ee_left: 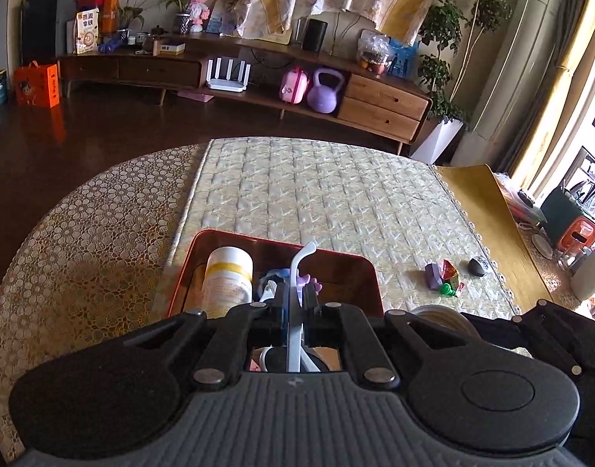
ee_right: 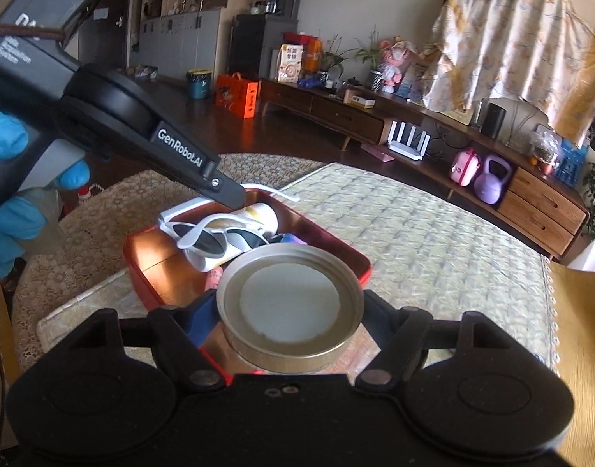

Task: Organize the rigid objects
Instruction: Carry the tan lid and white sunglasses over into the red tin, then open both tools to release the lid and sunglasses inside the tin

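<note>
Lid [ee_right: 291, 303] of metal sits clamped in the right tool [ee_right: 293, 313], just above the near edge of the red tray [ee_right: 332, 243]. Beyond it, the left tool [ee_left: 296, 295] slants down from a blue-gloved hand [ee_right: 9, 202], pinching the white sunglasses [ee_right: 212, 233] over the tray, beside a white bottle [ee_left: 228, 278].

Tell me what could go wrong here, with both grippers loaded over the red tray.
The left gripper pinches the white sunglasses by one thin arm; they could twist or slip. The right gripper brings a round tin over the crowded red tray, so it may land tilted on the bottle.
</note>
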A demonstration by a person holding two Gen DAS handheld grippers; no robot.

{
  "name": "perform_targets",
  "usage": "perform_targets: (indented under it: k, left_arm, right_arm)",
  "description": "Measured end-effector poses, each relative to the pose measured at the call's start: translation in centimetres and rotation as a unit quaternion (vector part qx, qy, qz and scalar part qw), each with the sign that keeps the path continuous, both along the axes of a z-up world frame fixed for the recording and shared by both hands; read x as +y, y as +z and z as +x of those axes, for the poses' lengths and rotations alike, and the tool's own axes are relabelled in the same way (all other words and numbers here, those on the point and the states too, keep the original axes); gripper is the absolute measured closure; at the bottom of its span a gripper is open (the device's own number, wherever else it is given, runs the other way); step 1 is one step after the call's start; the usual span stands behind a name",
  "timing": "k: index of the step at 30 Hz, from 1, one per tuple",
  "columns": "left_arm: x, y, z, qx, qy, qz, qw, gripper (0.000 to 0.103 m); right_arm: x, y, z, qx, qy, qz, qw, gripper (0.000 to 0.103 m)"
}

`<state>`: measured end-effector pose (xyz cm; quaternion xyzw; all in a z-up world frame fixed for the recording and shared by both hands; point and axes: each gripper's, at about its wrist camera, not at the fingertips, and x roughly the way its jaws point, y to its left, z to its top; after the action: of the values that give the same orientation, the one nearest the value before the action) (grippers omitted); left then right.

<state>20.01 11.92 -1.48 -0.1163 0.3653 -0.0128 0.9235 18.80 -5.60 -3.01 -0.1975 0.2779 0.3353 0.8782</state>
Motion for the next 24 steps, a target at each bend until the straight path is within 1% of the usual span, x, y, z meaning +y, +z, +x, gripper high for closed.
perform_targets:
  k: [4, 8, 12, 17, 22, 24]
  left_arm:
    - [0.0, -1.1, 0.6, -0.001, -0.008, 0.004, 1.0, 0.097]
    - [-0.5, -1.8, 1.1, -0.005, -0.019, 0.016, 0.9997, 0.097]
    - [-0.4, -3.0, 1.6, 0.006, -0.023, 0.018, 0.9996, 0.097]
    - [0.2, -4.6, 1.7, 0.026, -0.016, 0.009, 0.9995, 0.097]
    - [0.5, -5.5, 1.5, 0.037, -0.011, 0.004, 0.9992, 0.097]
    - [0.6, -5.6, 1.4, 0.036, -0.011, 0.002, 0.9993, 0.097]
  right_arm:
    - [1.8, -1.6, 1.3, 0.017, 0.002, -0.024, 1.0, 0.027]
    - [3.7, -2.9, 1.8, 0.024, 0.017, -0.056, 0.998, 0.027]
    - [4.9, -3.9, 1.8, 0.024, 0.025, -0.082, 0.996, 0.027]
    - [5.6, -4.6, 1.8, 0.038, 0.03, -0.085, 0.995, 0.027]
    - [5.0, -4.6, 1.4, 0.039, 0.026, -0.074, 0.996, 0.024]
    - [4.6, -4.3, 1.0, 0.032, 0.027, -0.072, 0.997, 0.024]
